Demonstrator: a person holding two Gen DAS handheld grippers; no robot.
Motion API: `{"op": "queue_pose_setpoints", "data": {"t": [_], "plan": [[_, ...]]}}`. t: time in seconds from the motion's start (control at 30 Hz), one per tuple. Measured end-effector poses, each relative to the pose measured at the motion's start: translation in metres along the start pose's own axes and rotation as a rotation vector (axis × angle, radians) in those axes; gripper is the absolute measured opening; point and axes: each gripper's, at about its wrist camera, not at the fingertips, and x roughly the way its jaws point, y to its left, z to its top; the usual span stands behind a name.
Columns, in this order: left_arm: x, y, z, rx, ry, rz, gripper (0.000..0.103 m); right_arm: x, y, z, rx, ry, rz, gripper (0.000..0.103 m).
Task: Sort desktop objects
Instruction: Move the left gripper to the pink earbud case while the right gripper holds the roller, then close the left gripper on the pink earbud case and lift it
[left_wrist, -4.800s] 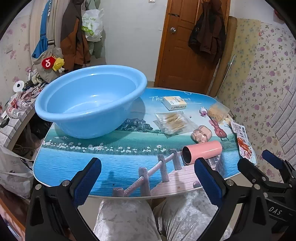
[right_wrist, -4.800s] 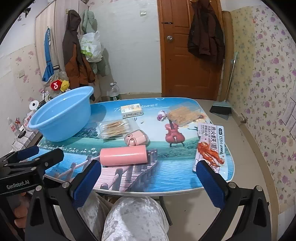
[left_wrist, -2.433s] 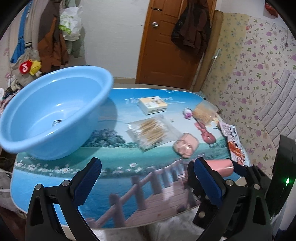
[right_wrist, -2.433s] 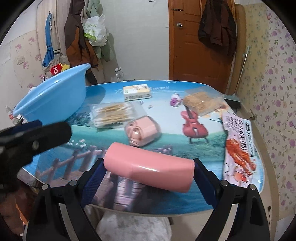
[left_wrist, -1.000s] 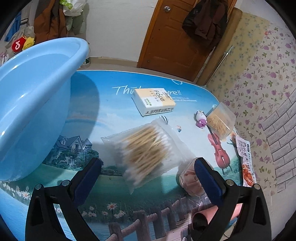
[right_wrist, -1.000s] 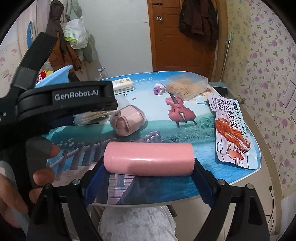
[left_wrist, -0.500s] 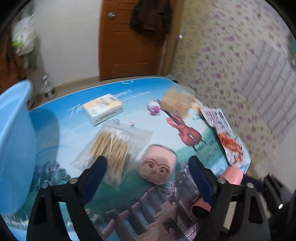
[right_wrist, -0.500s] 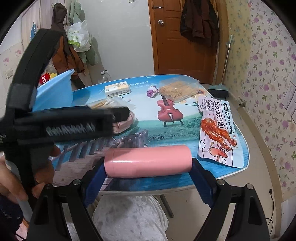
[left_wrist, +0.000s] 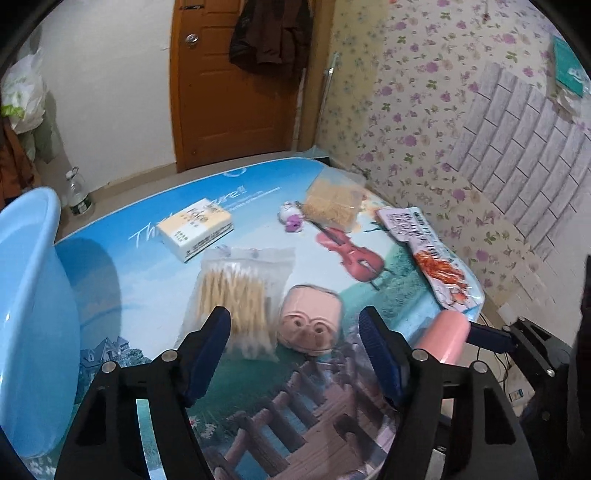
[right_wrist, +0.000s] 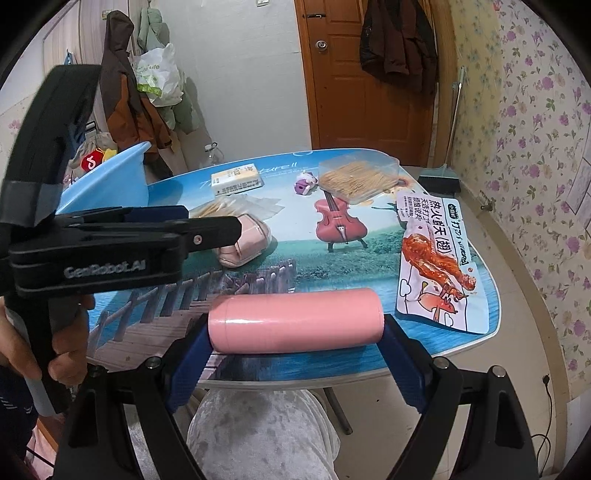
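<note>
My right claw pinches a pink cylinder lengthwise, one blue pad pressed on each flat end. The cylinder lies level across the claw, just off the near edge of the surface, above my lap.

My left claw points down over the near part of the surface, and its jaws are closing. Nothing is pinched between them. Just beyond the gap, at about 12 o'clock from the tips, lies a pink pouch with a face on it, flat on the surface. I cannot tell whether the pads touch it. At 11 o'clock, partly behind the left pad, lies a clear bag of cotton swabs, just beside the pouch.

Farther off at 11 o'clock sits a small white and yellow box. At 12 o'clock, far across, is a tiny purple and white toy, with a clear box of toothpicks just beside it at 1 o'clock. A snack packet lies along the surface's edge at 2 o'clock. A blue basin stands at 9 o'clock, on the surface's left end. The pink cylinder shows at 3 o'clock, off the surface's corner.
</note>
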Motion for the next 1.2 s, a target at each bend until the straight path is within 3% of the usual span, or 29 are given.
{"op": "queue_pose_setpoints", "data": {"t": [0.33, 0.5, 0.7, 0.87, 1.2], "plan": [[0.012, -0.029, 0.001, 0.095, 0.006, -0.105, 0.071, 0.001, 0.000, 0.000, -0.001, 0.003, -0.002, 0.088], [0.018, -0.024, 0.009, 0.078, 0.007, -0.130, 0.071, 0.003, 0.001, -0.002, 0.000, 0.006, -0.002, 0.088], [0.034, -0.019, 0.012, 0.105, 0.035, -0.109, 0.070, 0.004, 0.001, -0.002, -0.001, 0.007, -0.002, 0.088], [0.043, -0.011, 0.010, 0.086, 0.064, -0.121, 0.051, 0.005, 0.001, -0.002, -0.001, 0.007, -0.003, 0.088], [0.050, -0.021, 0.007, 0.161, 0.109, -0.063, 0.052, 0.007, 0.000, -0.001, -0.006, 0.011, -0.006, 0.088]]}}
